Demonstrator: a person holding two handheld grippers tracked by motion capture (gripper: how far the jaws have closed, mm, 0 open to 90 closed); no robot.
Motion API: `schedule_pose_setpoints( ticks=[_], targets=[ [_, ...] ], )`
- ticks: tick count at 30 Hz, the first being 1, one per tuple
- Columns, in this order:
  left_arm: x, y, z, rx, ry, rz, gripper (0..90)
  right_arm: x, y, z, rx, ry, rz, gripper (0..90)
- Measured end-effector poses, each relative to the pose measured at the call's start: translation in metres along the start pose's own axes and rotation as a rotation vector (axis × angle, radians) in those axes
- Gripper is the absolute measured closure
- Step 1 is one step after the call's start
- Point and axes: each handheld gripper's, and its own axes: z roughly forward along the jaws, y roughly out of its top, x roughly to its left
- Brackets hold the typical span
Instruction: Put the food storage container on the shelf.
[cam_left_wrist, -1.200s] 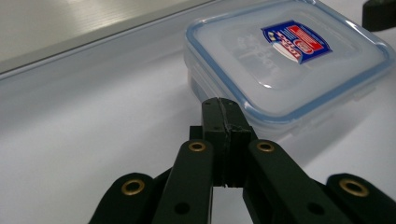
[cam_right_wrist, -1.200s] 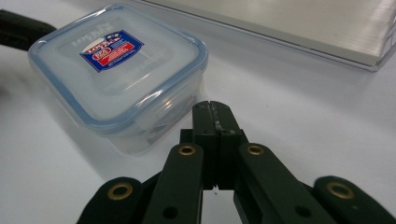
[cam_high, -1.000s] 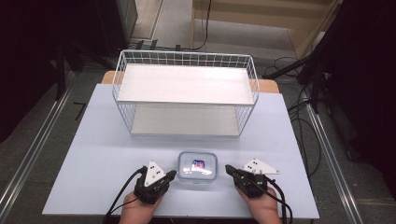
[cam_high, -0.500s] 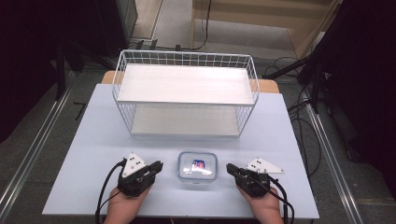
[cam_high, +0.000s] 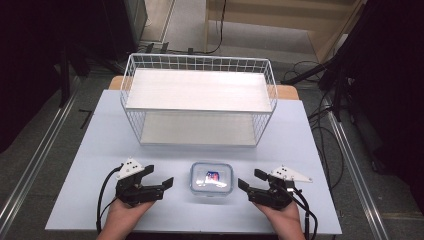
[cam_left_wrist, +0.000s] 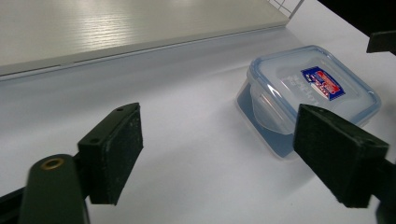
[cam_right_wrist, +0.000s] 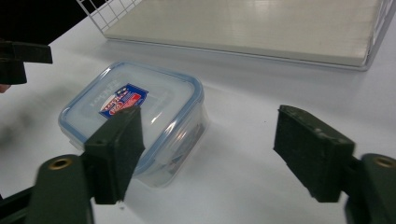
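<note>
worktop (cam_high: 100, 150): pale blue, carries everything.
wire rack (cam_high: 197, 100): white, two shelves, at the far side.
box (cam_high: 211, 177): clear, lidded, red-blue label, near edge, between both tongs, untouched.
left tongs (cam_high: 160, 176): jaws have just been opening, now wide, nothing between.
right tongs (cam_high: 248, 179): likewise just spread, holding nothing.

container (cam_high: 211, 178) label print too small to read.
</note>
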Motion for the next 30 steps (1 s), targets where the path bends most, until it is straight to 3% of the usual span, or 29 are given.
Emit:
schedule_pose_setpoints(
  ticks=[8,17,21,26,29,30],
  targets=[
    [-0.007,0.001,0.015,0.028,-0.050,-0.015,11.2,0.003,-0.002,0.008,0.023,0.055,0.035,19.3],
    [-0.014,0.001,0.039,0.076,-0.157,-0.071,13.0,0.005,-0.005,0.018,0.062,0.072,0.032,19.3],
    [-0.016,0.001,0.045,0.095,-0.174,-0.076,14.2,0.006,-0.006,0.020,0.073,0.083,0.039,19.2],
    [-0.019,0.000,0.058,0.113,-0.245,-0.136,16.2,0.009,-0.008,0.030,0.104,0.117,0.081,20.0],
    [-0.022,-0.002,0.067,0.138,-0.260,-0.138,19.5,0.009,-0.010,0.036,0.131,0.131,0.101,20.0],
    [-0.022,-0.003,0.070,0.138,-0.278,-0.155,19.4,0.009,-0.011,0.038,0.133,0.141,0.108,20.3]
  ],
)
